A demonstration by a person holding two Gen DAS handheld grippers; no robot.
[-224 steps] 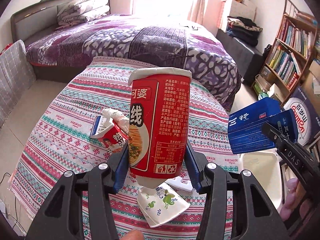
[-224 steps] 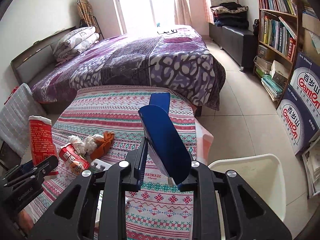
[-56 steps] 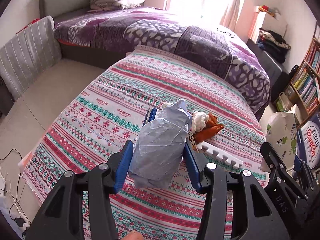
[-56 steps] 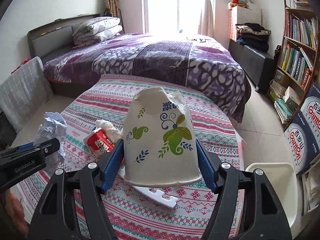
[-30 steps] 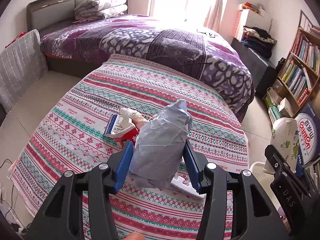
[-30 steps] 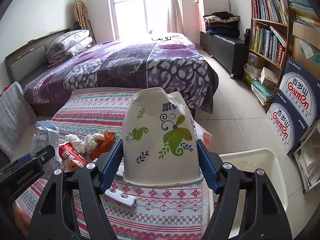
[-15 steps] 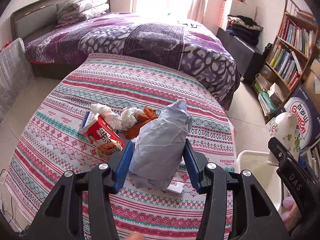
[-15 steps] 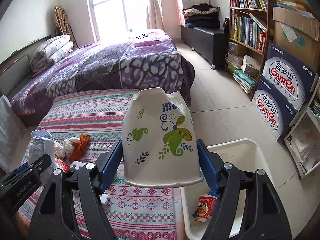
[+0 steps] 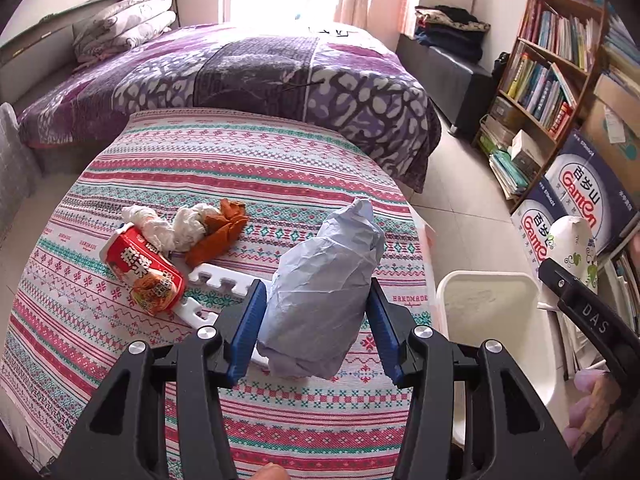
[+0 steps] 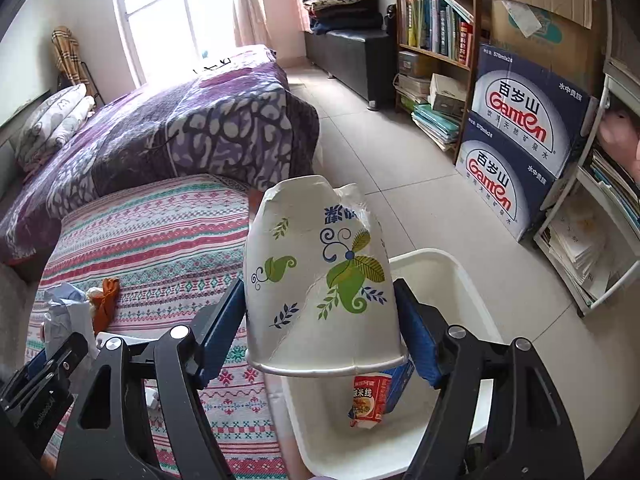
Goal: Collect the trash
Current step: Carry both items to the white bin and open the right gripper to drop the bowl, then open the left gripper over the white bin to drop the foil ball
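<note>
My left gripper (image 9: 316, 328) is shut on a crumpled grey-blue paper wad (image 9: 324, 292) and holds it above the striped table cloth (image 9: 224, 176), near the table's right edge. My right gripper (image 10: 320, 332) is shut on a torn white paper cup (image 10: 320, 280) with leaf prints, upside down, above the white bin (image 10: 452, 276). The bin also shows in the left wrist view (image 9: 496, 312); a red noodle cup (image 10: 368, 400) and a blue box (image 10: 400, 380) lie in it. On the table lie a red carton (image 9: 144, 272), white tissues (image 9: 176, 224), an orange rag (image 9: 220, 232) and a white foam strip (image 9: 216, 280).
A purple bed (image 9: 240, 68) stands beyond the table. A bookshelf (image 10: 436, 24) and stacked water boxes (image 10: 520, 132) line the right wall beyond the bin. Tiled floor (image 10: 400, 176) lies between bed and shelves.
Both grippers have swung right with their loads. The right gripper with the cup now hangs over the bin, whose contents show more. The left gripper has come closer to the table's right edge.
</note>
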